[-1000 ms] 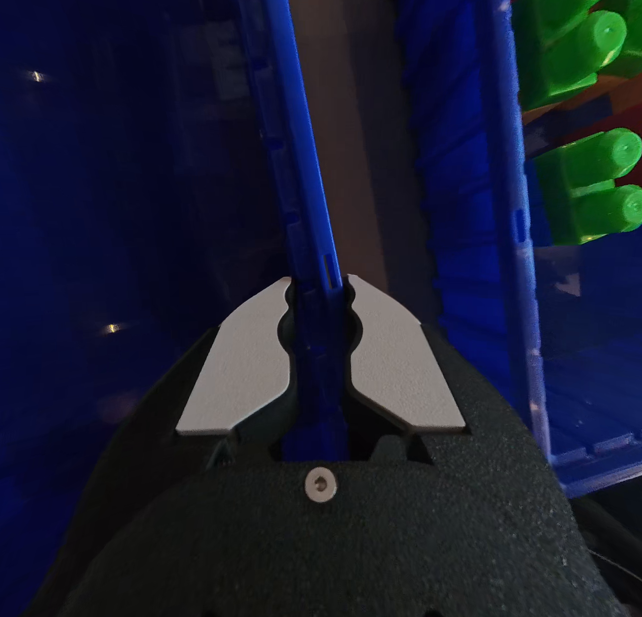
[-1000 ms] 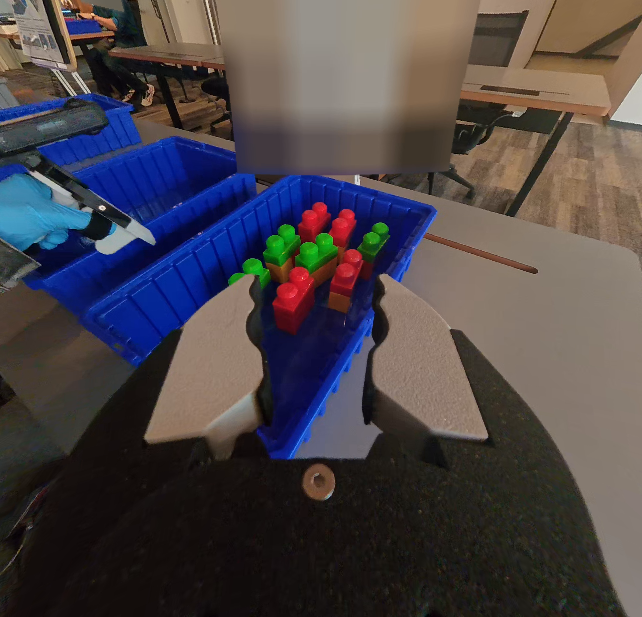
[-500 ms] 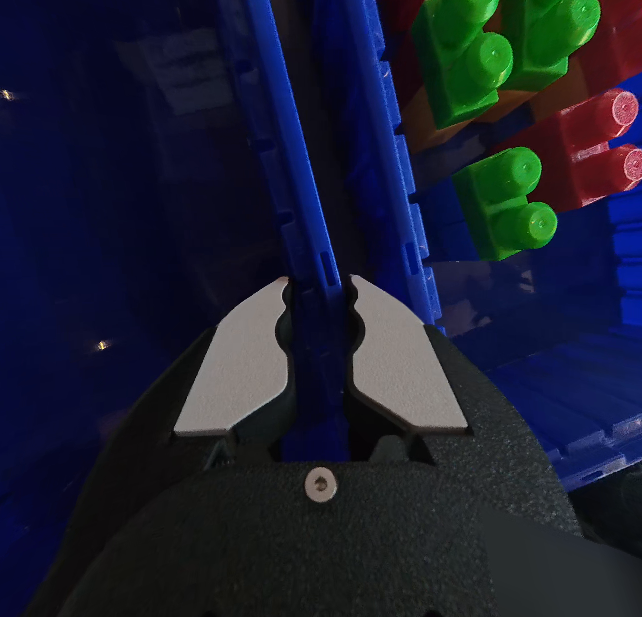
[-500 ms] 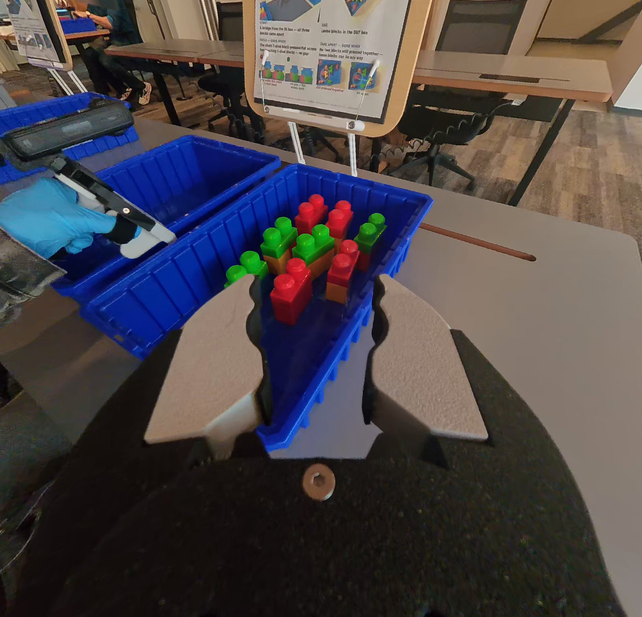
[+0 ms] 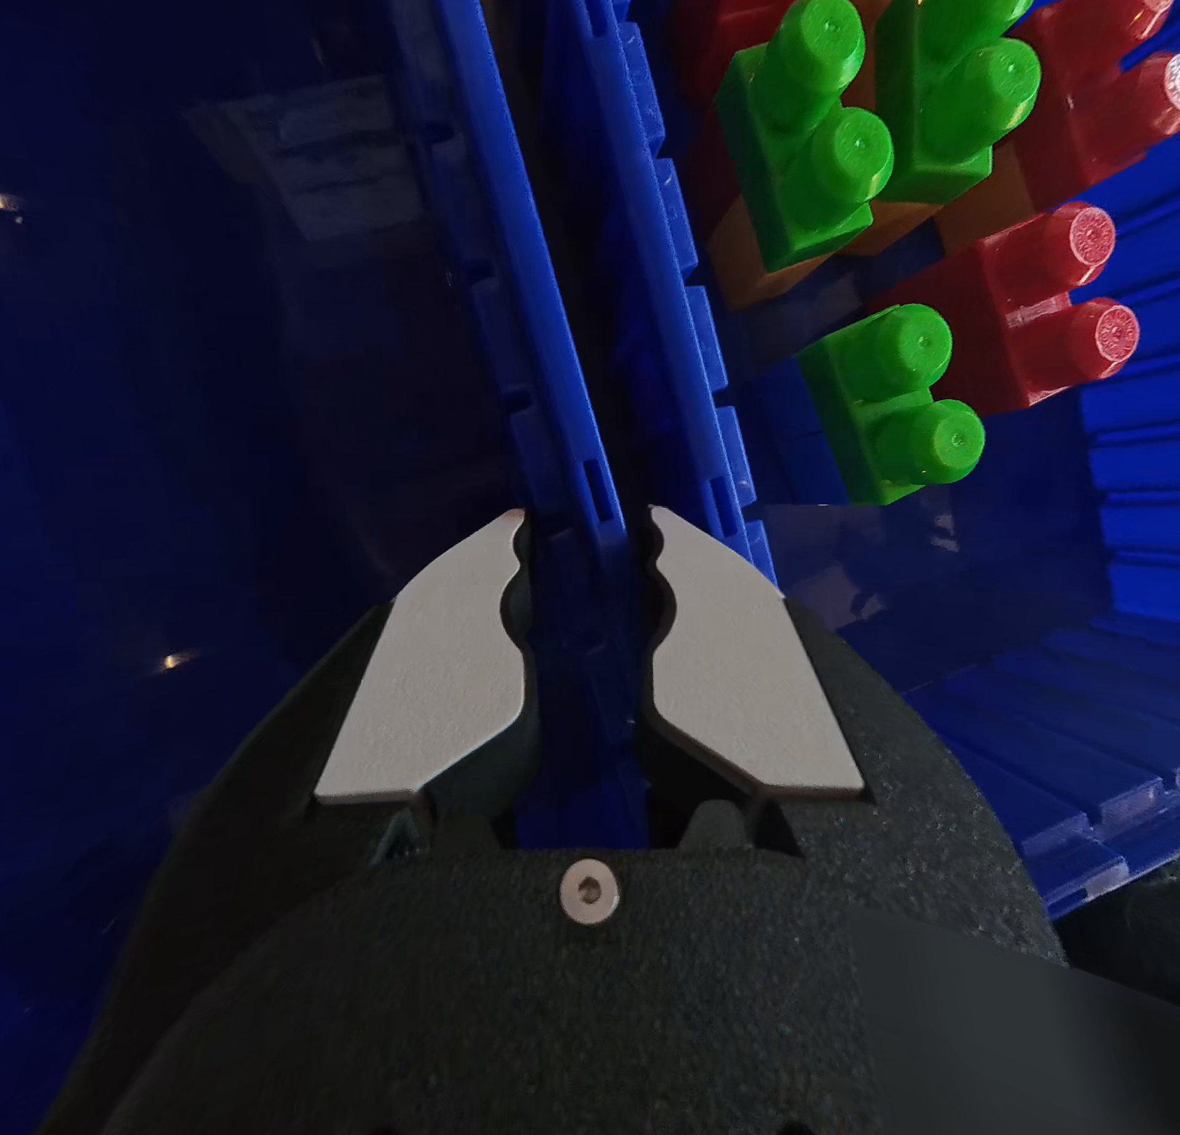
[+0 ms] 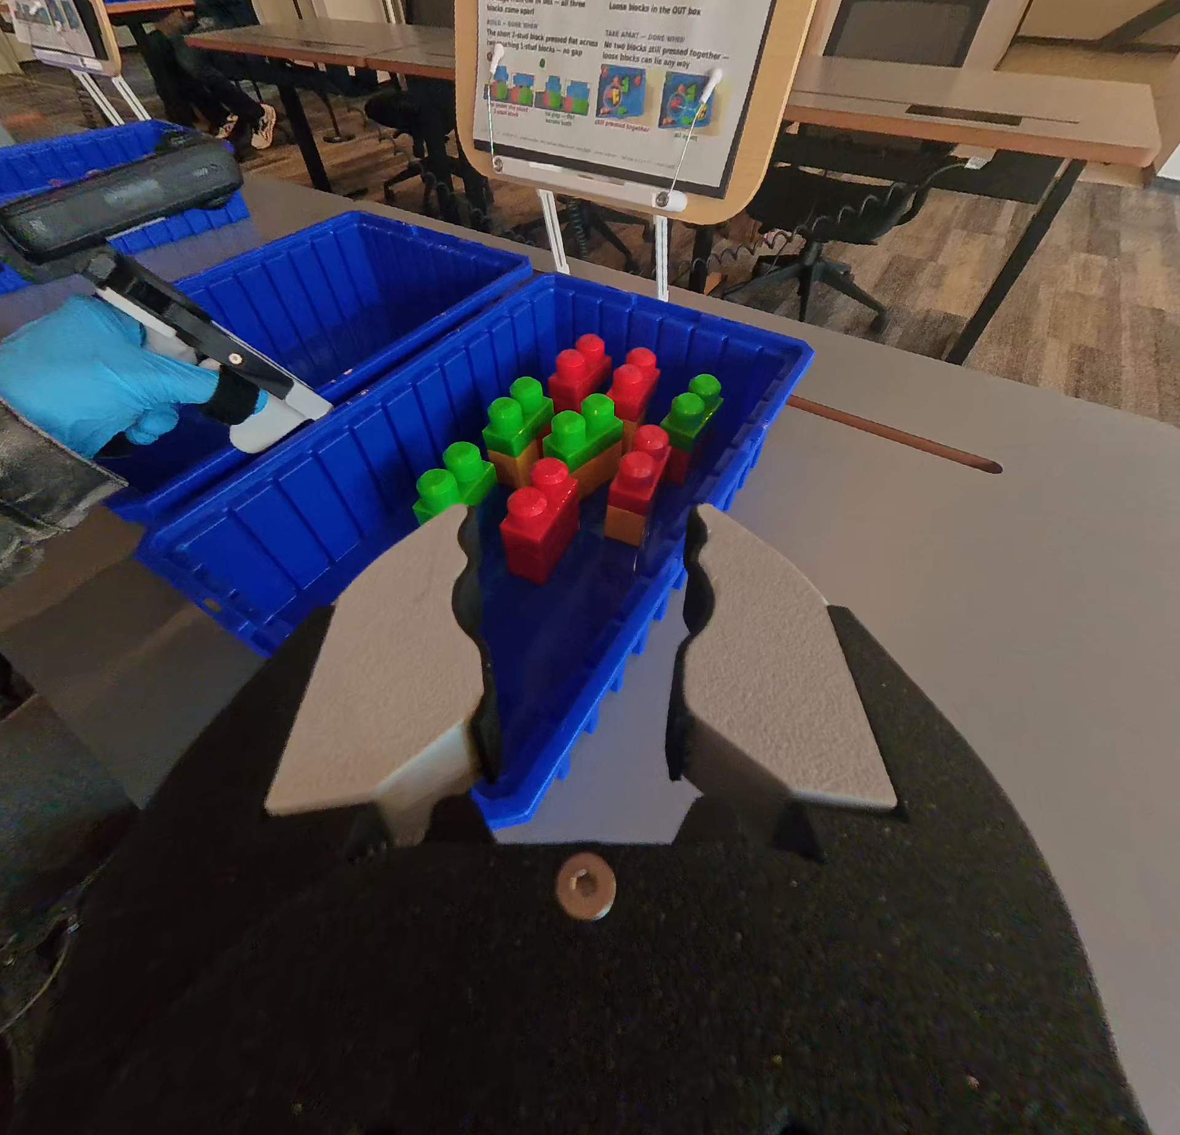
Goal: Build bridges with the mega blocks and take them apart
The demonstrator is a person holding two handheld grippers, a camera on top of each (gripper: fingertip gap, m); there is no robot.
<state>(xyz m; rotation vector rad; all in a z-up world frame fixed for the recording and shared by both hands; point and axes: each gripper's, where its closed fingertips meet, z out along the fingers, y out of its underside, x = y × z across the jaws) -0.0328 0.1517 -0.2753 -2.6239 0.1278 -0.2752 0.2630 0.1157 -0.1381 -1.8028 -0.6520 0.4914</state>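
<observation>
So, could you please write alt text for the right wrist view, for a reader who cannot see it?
The right gripper, jaws open, straddles the near corner wall of a blue bin holding red, green and orange blocks. To its left, a blue-gloved hand holds the left gripper at the rim of a second blue bin; an instruction board stands behind.

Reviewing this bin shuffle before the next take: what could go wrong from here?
1. The left hand-held gripper is clamped on the empty bin's wall, close beside the block bin; the rims could knock or catch.
2. The right hand-held gripper straddles that bin's corner wall; a jerk could topple the standing block stacks.
</observation>
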